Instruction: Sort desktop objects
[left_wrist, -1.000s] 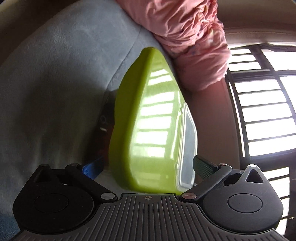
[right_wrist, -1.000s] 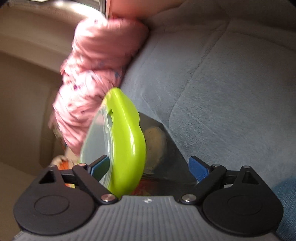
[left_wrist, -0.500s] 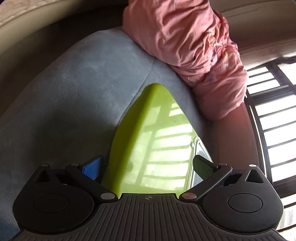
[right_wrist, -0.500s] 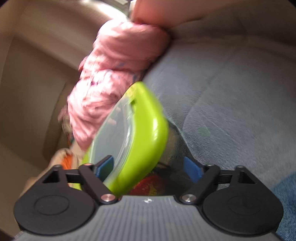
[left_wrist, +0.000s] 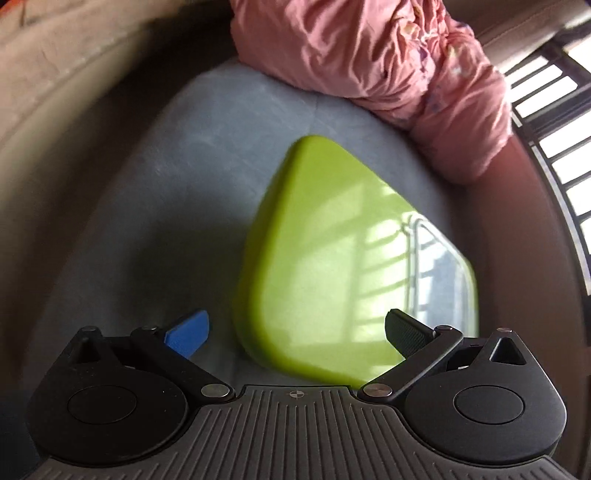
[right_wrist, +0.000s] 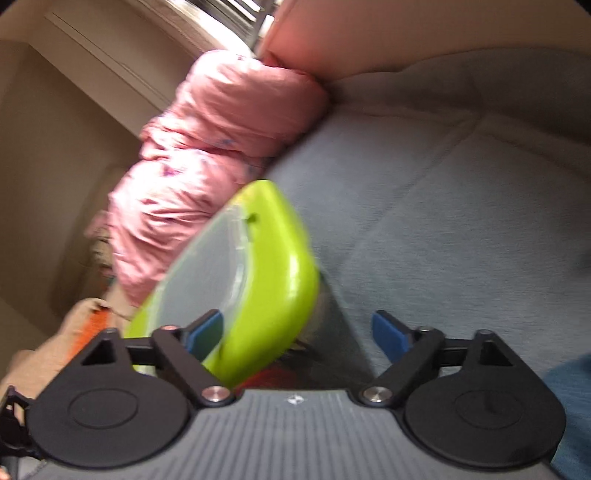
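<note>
Grey cushioned upholstery (left_wrist: 155, 206) is filling both views, pink crumpled fabric (left_wrist: 369, 51) bunching behind. Between the left gripper (left_wrist: 297, 332)'s wide-spread fingers, gripping nothing, a lime-green lidded box (left_wrist: 325, 266) is lying, long axis pointing away toward the fabric. The right gripper (right_wrist: 297, 332) is gaping too, its left finger overlapping the box's clear lid.

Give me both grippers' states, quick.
Left gripper: open, around the green box, no visible grip.
Right gripper: open, holding nothing.
</note>
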